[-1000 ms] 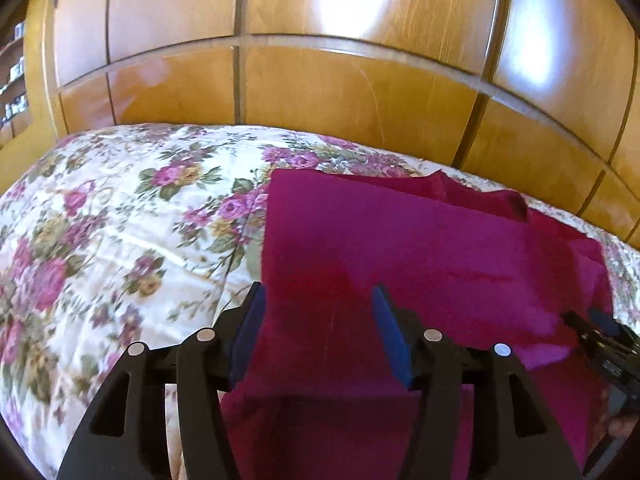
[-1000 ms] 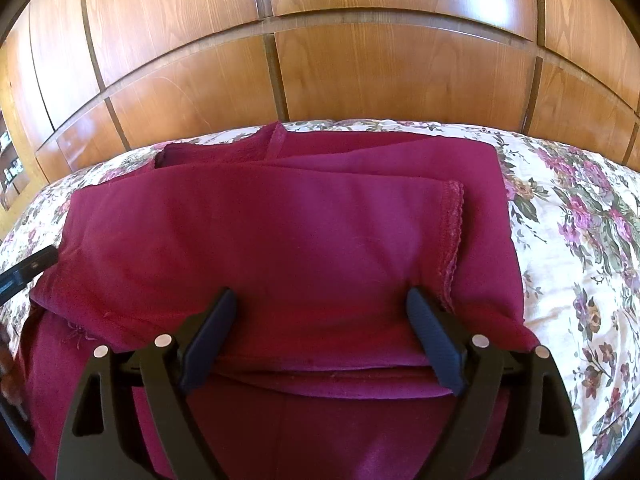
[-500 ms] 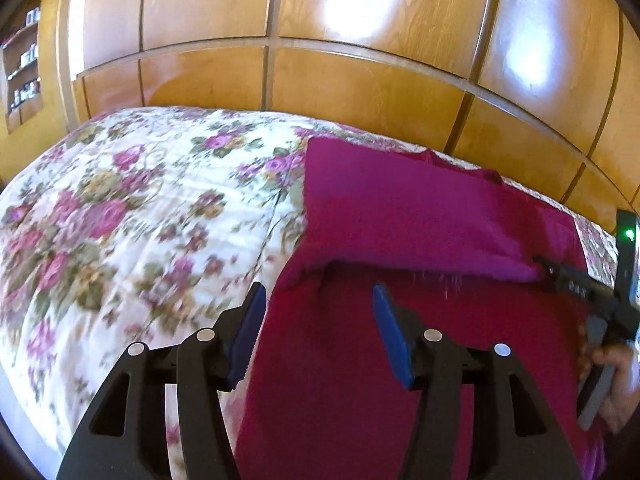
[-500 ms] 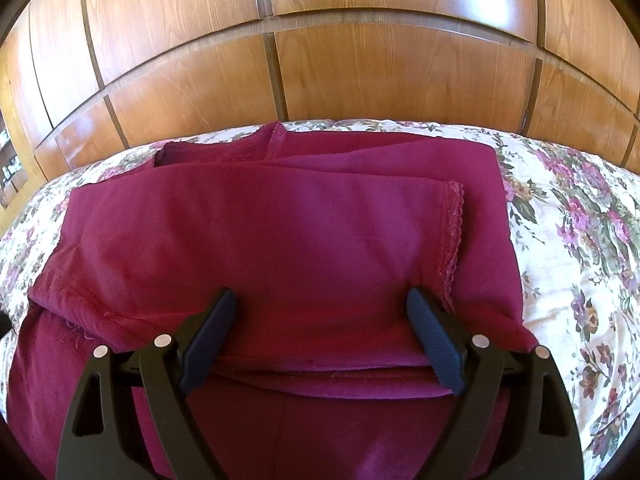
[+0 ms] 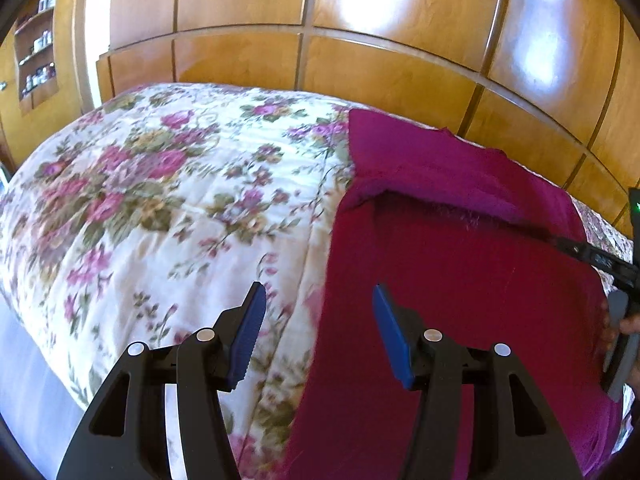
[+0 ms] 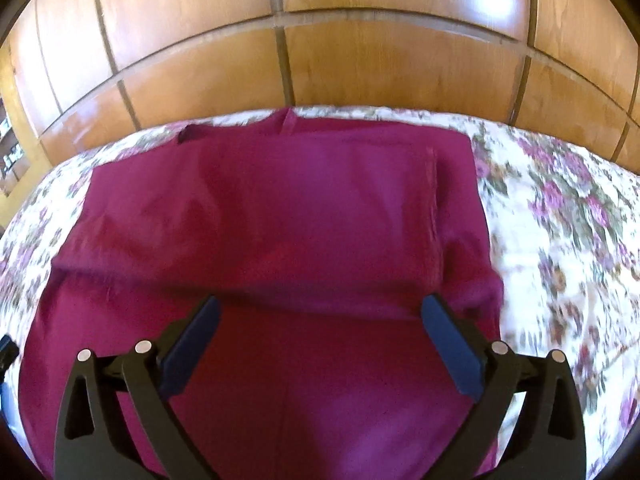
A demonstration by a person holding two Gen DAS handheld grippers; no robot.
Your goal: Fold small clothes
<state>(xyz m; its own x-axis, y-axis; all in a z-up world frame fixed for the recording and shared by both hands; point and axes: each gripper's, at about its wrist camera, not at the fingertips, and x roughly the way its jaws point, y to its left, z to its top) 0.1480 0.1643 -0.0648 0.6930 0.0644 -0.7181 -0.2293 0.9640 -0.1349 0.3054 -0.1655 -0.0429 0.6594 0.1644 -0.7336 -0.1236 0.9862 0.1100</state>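
A magenta garment [image 6: 272,216] lies flat on a bed with a floral bedspread [image 5: 168,200], close to a wall of glossy wooden wardrobe panels [image 6: 360,60]. Its far part is doubled over toward the viewer, so a folded layer with a soft edge runs across the middle.

The left hand-held gripper [image 5: 318,316] hangs above the garment's left border, jaws wide apart and holding nothing, one finger over the bedspread and the other over the cloth. The right hand-held gripper [image 6: 320,328] hovers over the near half of the garment, jaws spread wide and empty.

The step in hand looks like taking hold for the next fold. To do it well, each gripper should probably come down on a side edge or near corner, pinch all layers together, lift both sides evenly, and lay the cloth over without dragging the doubled part askew.
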